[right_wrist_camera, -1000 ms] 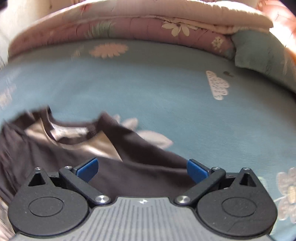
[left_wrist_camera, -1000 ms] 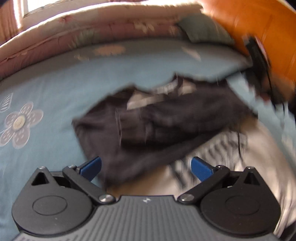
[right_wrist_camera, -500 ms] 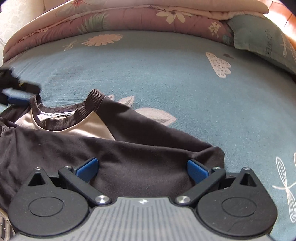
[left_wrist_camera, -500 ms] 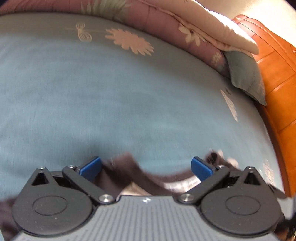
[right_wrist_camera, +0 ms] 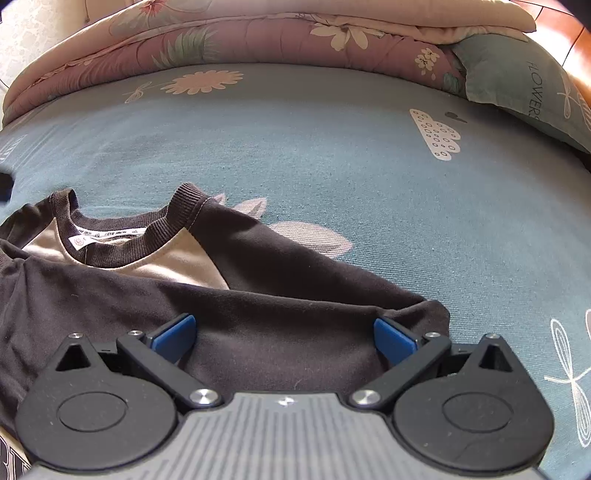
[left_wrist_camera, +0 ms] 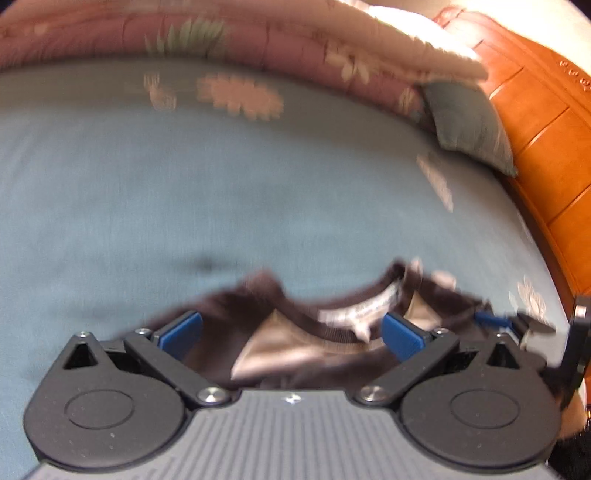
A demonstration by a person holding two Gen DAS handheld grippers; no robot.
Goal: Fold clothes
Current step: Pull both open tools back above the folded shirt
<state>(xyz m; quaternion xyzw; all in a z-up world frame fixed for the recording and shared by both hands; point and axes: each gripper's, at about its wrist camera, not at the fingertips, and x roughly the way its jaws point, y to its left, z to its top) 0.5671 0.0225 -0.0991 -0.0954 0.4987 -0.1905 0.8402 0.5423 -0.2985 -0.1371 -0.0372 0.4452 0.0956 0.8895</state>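
A dark brown sweatshirt (right_wrist_camera: 280, 306) with a beige front panel and a ribbed collar lies on the blue bedsheet (right_wrist_camera: 295, 147). Its right sleeve is folded across the body. My right gripper (right_wrist_camera: 284, 338) is open just above that sleeve, with nothing between its blue pads (right_wrist_camera: 173, 338). In the blurred left wrist view the same sweatshirt (left_wrist_camera: 295, 332) lies with its collar between the fingers of my open left gripper (left_wrist_camera: 291, 332). The other gripper (left_wrist_camera: 517, 325) shows at the right edge there.
A folded floral quilt (right_wrist_camera: 258, 33) runs along the far side of the bed. A grey-green pillow (right_wrist_camera: 528, 85) lies at the far right, against an orange wooden headboard (left_wrist_camera: 546, 122). Bare sheet stretches beyond the sweatshirt.
The left gripper swung away from the garment, then came back over the collar and is still moving. The right gripper drew closer over the folded sleeve and settled. Both stayed open.
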